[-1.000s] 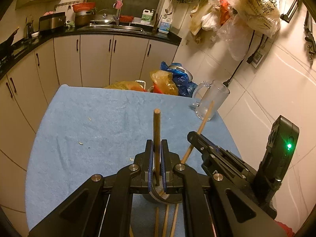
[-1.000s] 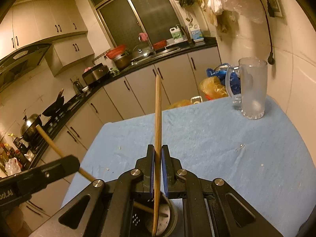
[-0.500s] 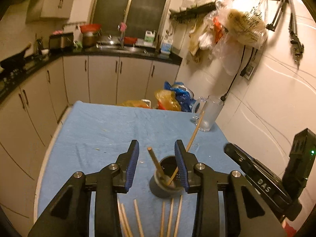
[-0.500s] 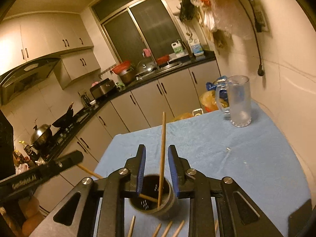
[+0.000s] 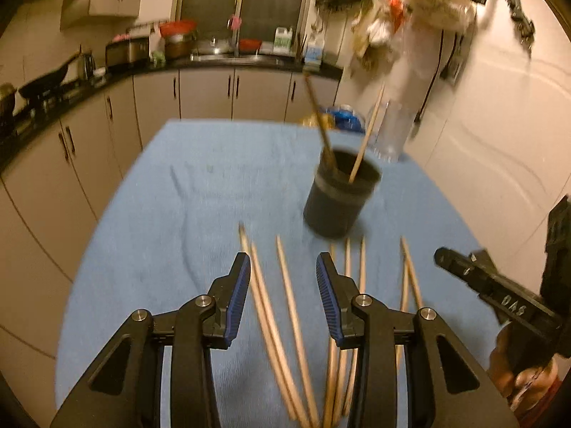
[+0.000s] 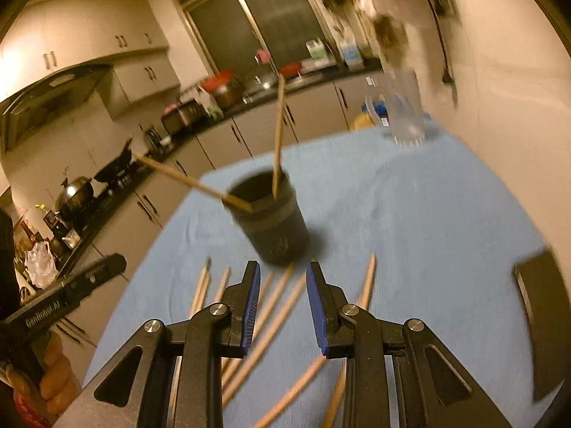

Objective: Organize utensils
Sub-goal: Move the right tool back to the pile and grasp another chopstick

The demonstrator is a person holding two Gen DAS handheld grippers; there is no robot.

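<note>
Two chopsticks (image 5: pixel 362 151) stand in the cup (image 5: pixel 339 196) ahead of both empty, parted claws (image 5: pixel 283 297) (image 6: pixel 282 303), so each should pinch one loose stick (image 5: pixel 291 306) mid-length from the worktop (image 5: pixel 185 199).

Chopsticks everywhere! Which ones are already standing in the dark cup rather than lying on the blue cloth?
Just two chopsticks: they lean on opposite sides of the dark cup. All the others lie flat on the blue cloth in front of it.

Two chopsticks (image 5: pixel 364 142) stand in the holder (image 5: pixel 339 196); loose chopsticks (image 5: pixel 285 296) lie before it.
</note>
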